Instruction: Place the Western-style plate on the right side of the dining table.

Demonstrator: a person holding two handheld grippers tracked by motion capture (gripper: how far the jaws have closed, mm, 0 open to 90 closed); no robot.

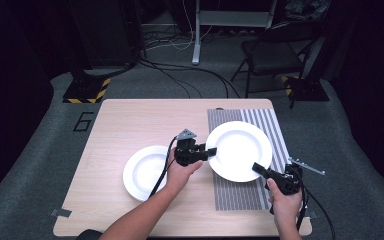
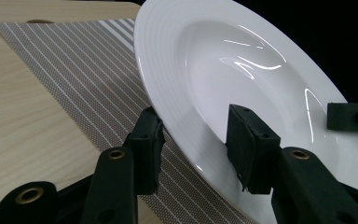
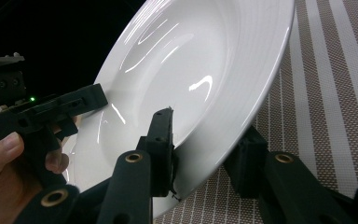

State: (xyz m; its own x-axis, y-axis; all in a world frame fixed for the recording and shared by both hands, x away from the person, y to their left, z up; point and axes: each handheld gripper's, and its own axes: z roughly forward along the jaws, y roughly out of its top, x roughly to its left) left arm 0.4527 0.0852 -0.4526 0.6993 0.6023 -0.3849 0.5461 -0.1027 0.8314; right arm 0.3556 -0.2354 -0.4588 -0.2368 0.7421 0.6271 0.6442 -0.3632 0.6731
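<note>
A white deep plate hangs tilted just above a grey striped placemat, held by its rim from two sides. My left gripper is shut on the plate's left rim; in the left gripper view its jaws pinch the plate, one under the rim and one on top. My right gripper is shut on the near right rim, and the right gripper view shows the plate clamped over the placemat. A second white plate lies flat on the table, left of my left hand.
The wooden table ends just past the placemat's right edge. A folding chair, a stand's leg and cables are on the floor behind the table. A "6" is marked on the floor at the left.
</note>
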